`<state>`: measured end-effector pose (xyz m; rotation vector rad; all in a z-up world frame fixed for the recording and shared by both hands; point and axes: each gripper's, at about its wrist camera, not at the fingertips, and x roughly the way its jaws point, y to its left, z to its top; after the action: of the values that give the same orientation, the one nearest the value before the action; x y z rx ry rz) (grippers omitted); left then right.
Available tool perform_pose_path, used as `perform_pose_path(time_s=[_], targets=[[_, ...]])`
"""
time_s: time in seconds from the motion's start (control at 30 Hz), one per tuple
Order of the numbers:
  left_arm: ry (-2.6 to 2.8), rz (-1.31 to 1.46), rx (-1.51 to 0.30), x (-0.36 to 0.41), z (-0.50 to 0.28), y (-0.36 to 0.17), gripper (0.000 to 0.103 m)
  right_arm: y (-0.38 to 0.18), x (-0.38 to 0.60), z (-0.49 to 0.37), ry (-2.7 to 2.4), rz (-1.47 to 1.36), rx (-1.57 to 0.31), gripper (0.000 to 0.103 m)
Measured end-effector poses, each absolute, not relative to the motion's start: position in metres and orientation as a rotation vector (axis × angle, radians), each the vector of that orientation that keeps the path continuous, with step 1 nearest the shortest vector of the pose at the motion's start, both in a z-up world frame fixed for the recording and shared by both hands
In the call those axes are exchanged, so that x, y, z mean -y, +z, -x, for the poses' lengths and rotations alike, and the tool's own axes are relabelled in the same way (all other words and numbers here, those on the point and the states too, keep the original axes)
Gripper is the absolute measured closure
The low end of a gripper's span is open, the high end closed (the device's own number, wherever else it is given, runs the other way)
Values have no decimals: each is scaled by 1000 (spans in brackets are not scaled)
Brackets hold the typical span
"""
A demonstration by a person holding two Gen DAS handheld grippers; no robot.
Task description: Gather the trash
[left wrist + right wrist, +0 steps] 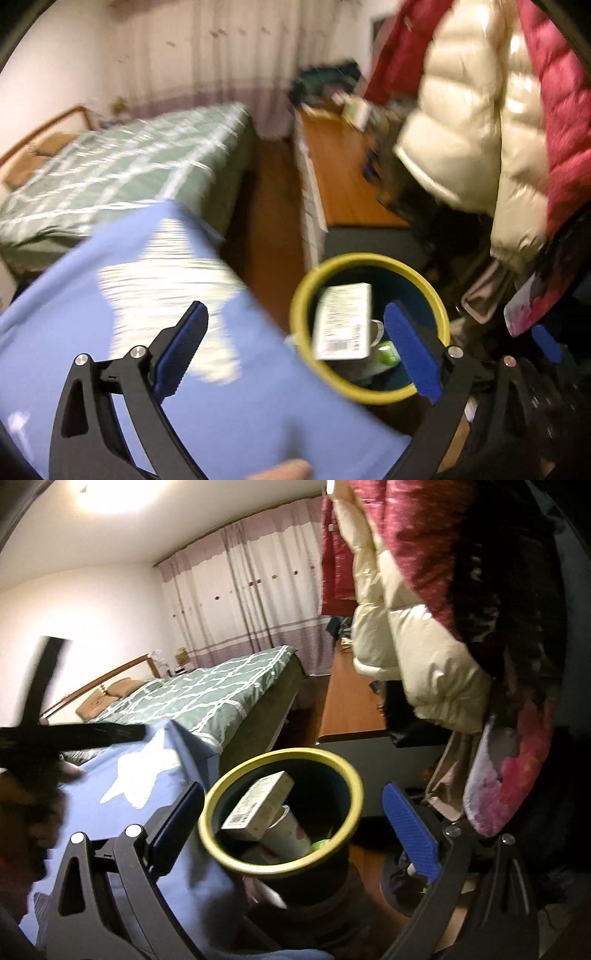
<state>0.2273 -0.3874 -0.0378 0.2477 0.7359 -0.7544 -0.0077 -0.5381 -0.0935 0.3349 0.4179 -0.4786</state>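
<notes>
A dark bin with a yellow rim stands on the floor beside a blue-covered table. Inside it lie a white carton, a paper cup and something green. My left gripper is open and empty, above the bin's left rim. My right gripper is open and empty, over the bin. The left gripper shows blurred at the left of the right wrist view.
A bed with a green checked cover lies behind the table. A wooden desk stands behind the bin. Cream and red padded jackets hang at the right, close above the bin.
</notes>
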Motion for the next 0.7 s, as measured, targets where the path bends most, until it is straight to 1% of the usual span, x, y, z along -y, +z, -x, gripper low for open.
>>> perform_pose_path(time_s=[0.03, 0.23, 0.37, 0.53, 0.7], targets=[[-731, -226, -712, 369, -222, -30, 5, -92, 532, 5, -462, -325, -428, 10], [-526, -90, -585, 232, -173, 2, 5, -81, 498, -5, -379, -259, -457, 10], [-392, -25, -582, 155, -140, 5, 5, -75, 478, -7, -330, -227, -460, 10], [-273, 37, -588, 87, -103, 1, 5, -66, 452, -5, -280, -178, -463, 9], [-196, 79, -555, 45, -64, -5, 5, -59, 434, 3, -244, -159, -453, 8]])
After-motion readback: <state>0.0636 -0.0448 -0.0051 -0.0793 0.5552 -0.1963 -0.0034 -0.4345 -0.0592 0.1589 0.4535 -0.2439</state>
